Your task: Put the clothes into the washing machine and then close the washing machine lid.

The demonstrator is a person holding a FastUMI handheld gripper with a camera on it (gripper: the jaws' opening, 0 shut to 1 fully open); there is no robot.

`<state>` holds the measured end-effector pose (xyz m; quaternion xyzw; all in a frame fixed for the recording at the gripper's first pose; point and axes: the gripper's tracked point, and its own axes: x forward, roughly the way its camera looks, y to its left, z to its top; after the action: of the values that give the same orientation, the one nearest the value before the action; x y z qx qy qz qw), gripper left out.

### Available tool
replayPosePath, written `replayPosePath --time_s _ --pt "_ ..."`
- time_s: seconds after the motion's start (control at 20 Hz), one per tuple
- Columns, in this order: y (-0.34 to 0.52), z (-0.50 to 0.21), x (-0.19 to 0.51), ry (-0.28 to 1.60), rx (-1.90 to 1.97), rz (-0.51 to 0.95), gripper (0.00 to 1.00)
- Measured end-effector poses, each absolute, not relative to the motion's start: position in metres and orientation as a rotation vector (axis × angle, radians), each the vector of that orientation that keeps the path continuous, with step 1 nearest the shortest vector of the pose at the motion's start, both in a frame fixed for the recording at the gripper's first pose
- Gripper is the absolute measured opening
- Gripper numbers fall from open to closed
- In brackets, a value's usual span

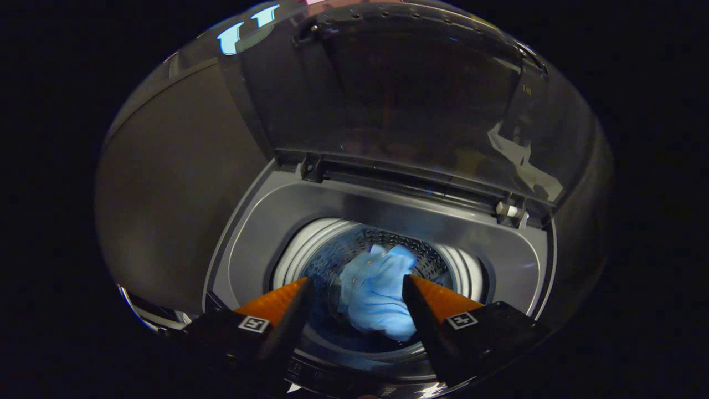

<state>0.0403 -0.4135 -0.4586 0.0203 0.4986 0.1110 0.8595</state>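
With the tool (357, 282) spread wide and gripping nothing above the washing machine (310, 205), the blue garment (376, 293) lies inside the drum; its raised lid (410, 94) may slam if pushed carelessly.

perforated drum (412, 252), blue garment (376, 296) lying inside

Light blue shirt (379, 291) crumpled inside washing machine drum (421, 257); dark lid (410, 94) raised upright behind opening.
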Motion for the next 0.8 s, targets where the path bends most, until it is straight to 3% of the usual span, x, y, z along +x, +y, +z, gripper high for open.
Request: replayPosePath --time_s 0.8 --pt "-0.443 -0.41 0.037 0.989 0.069 0.053 0.99"
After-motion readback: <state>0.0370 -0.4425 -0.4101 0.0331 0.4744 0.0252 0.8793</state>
